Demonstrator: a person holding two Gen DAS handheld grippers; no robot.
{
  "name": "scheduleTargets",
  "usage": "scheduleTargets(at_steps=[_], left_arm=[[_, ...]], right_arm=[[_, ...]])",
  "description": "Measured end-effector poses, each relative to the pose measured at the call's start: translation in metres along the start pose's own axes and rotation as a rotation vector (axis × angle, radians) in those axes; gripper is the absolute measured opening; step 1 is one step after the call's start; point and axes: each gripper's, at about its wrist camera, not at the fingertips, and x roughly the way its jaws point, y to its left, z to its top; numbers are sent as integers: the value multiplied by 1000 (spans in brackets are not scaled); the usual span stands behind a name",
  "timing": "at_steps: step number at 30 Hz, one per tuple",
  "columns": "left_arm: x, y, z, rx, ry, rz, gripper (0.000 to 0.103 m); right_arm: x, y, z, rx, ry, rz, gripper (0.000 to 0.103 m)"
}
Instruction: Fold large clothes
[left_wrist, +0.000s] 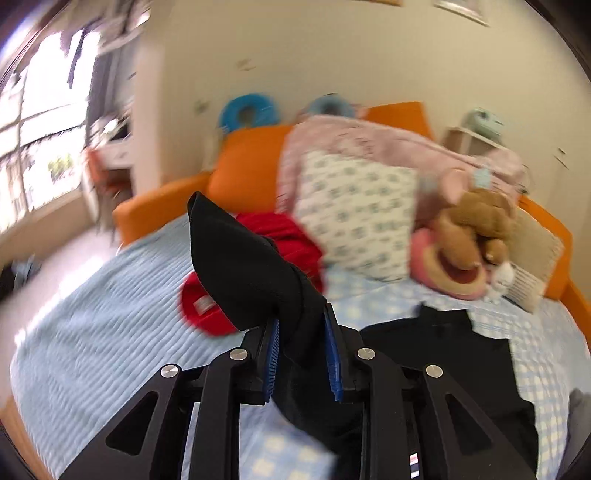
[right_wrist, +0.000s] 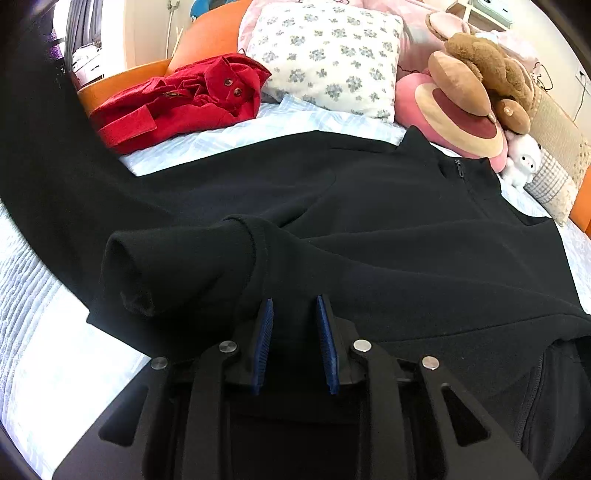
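Observation:
A large black zip-neck top (right_wrist: 388, 229) lies spread across the light blue bed (right_wrist: 258, 127). My left gripper (left_wrist: 301, 325) is shut on a bunched part of the black top (left_wrist: 243, 269) and holds it lifted above the bed; the cloth stands up in a point past the blue pads. My right gripper (right_wrist: 294, 314) is low over the top, with black cloth between its blue pads near a folded sleeve cuff (right_wrist: 177, 269). The collar and zip (right_wrist: 460, 170) lie toward the pillows.
A red jacket (right_wrist: 184, 99) lies at the head of the bed beside a floral pillow (right_wrist: 325, 55). Plush toys (right_wrist: 476, 92) sit at the right. An orange bed frame (left_wrist: 243, 158) borders the mattress. A window (left_wrist: 40, 129) is at left.

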Motion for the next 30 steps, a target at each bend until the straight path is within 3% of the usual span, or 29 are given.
scheduleTargets(at_steps=[5, 12, 17, 21, 30], left_arm=[[7, -103, 20, 115, -17, -62, 27], [26, -234, 2, 233, 7, -131, 27], [41, -319, -41, 330, 20, -164, 27], [58, -364, -88, 368, 71, -187, 27], [92, -423, -189, 421, 184, -256, 26]], right_arm=[[-1, 0, -1, -3, -7, -4, 25], [-2, 1, 0, -10, -10, -14, 24], [-1, 1, 0, -12, -7, -15, 25], [-1, 0, 0, -10, -7, -12, 25], [-2, -4, -2, 16, -13, 21, 25]])
